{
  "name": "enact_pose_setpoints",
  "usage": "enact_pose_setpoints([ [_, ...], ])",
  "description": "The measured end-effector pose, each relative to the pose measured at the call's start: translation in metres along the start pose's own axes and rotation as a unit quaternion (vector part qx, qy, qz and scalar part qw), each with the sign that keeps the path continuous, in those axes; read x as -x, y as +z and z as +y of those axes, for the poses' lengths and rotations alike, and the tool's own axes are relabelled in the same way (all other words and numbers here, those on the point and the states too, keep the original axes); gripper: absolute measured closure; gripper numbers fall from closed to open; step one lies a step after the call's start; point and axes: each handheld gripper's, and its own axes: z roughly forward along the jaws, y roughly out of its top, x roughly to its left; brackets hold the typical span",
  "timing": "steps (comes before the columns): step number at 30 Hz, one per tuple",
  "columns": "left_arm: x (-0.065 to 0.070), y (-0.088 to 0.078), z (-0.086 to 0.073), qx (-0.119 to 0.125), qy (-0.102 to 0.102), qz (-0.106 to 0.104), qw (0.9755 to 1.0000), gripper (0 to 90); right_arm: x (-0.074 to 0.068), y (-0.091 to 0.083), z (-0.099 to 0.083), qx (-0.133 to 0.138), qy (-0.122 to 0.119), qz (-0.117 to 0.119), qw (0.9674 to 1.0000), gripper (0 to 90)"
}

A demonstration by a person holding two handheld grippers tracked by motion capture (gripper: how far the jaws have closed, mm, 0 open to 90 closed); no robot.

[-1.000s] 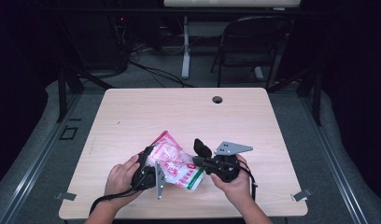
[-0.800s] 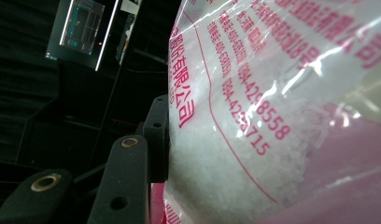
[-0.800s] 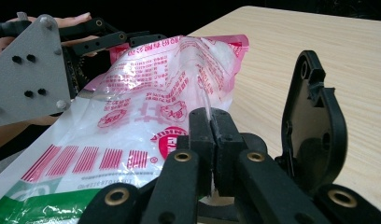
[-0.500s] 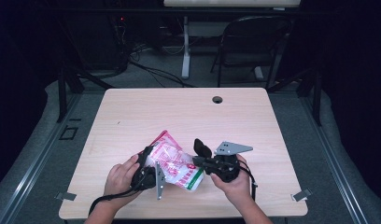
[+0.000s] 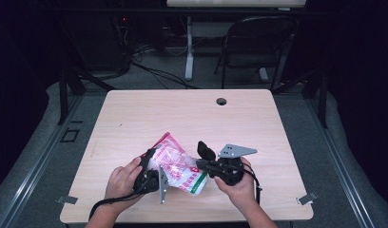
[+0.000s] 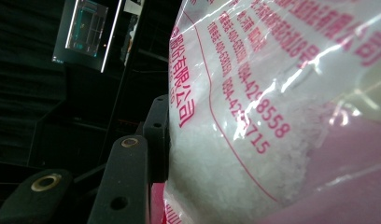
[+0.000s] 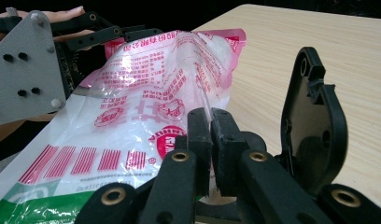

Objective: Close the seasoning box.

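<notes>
Nothing is seen shifting since the earlier frames except the right gripper's jaws, which have just been easing open slightly while pinching a fold of the clear plastic bag of white granules. Left of the table's front centre, the bag is being clamped bodily by the left gripper. Its film is being judged soft and slippery, its grainy filling heavy and shifting, so its bulk is best gripped.
</notes>
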Motion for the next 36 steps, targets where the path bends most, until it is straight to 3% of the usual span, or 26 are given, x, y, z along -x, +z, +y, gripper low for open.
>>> enact_pose_setpoints([
  [11,0.0,0.0,0.001,-0.004,0.015,0.006,0.9999,60.4,0.0,0.002,-0.002,-0.004,0.002,-0.001,1.0,87.3],
  [22,-0.001,-0.001,0.001,-0.004,0.017,0.004,0.9998,60.5,0.0,0.002,-0.002,-0.003,0.002,-0.002,1.0,86.2],
  [32,-0.004,0.003,-0.002,-0.006,0.006,-0.004,1.0,60.7,0.002,-0.008,0.002,0.002,-0.008,-0.004,1.0,80.3],
  [36,-0.007,0.006,-0.002,-0.005,-0.002,-0.009,0.9999,60.7,-0.002,-0.015,0.002,0.007,-0.021,-0.015,0.9996,78.4],
])
